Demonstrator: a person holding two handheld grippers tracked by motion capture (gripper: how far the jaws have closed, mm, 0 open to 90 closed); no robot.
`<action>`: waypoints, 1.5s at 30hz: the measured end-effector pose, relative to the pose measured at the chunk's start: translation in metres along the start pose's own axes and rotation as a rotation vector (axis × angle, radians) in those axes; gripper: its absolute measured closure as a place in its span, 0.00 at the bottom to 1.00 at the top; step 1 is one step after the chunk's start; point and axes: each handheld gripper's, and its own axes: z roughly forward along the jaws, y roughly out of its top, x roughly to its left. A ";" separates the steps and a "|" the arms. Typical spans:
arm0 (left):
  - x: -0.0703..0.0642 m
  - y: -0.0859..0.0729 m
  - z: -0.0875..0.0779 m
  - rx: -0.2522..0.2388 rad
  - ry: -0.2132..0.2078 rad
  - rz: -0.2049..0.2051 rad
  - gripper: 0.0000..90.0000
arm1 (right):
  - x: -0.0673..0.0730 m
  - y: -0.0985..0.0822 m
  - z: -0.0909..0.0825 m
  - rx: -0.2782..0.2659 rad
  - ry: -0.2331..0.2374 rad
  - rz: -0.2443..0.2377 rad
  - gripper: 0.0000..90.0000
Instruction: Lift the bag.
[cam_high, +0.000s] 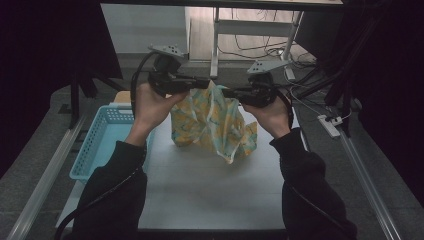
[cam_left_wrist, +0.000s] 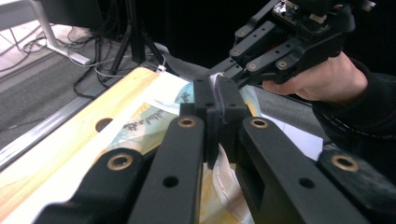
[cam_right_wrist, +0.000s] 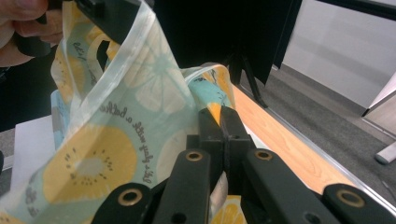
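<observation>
You are holding a fruit-print cloth (cam_high: 212, 122) up between your two grippers, above the white table top (cam_high: 210, 190). Your left gripper (cam_high: 202, 84) is clamped on one upper edge of it and your right gripper (cam_high: 227, 92) on the other, tips pointing toward each other and close together. The cloth hangs from them in loose folds; its lowest corner reaches down near the table, but you cannot tell from the high view whether it touches.

In the left gripper view your own jaws (cam_left_wrist: 217, 100) are pressed together with a thin strip of cloth caught between them. Most of the cloth is hidden there behind the black linkage, so you see little more than a pale fold under the jaws and a patch of print to the left. Your right hand (cam_left_wrist: 322, 79) and its gripper sit just beyond, cut off by the top and right edges.

In the right gripper view the jaws (cam_right_wrist: 219, 119) are also shut on the cloth, which bunches up in front and covers much of the left half. Your left hand (cam_right_wrist: 23, 28) is only partly seen at the top left corner.

A blue basket (cam_high: 102, 140) sits at the table's left side, partly covered by your left sleeve (cam_high: 112, 195); its inside is hard to make out.
</observation>
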 end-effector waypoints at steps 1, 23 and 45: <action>0.000 0.002 -0.001 -0.001 0.004 0.001 1.00 | 0.000 0.002 -0.001 -0.003 -0.002 -0.001 1.00; 0.005 0.015 -0.007 -0.040 0.059 0.006 0.99 | -0.005 0.019 -0.006 -0.023 -0.058 -0.015 1.00; 0.009 -0.007 0.003 -0.020 0.070 0.041 0.75 | -0.011 -0.002 -0.001 -0.004 -0.066 0.007 0.88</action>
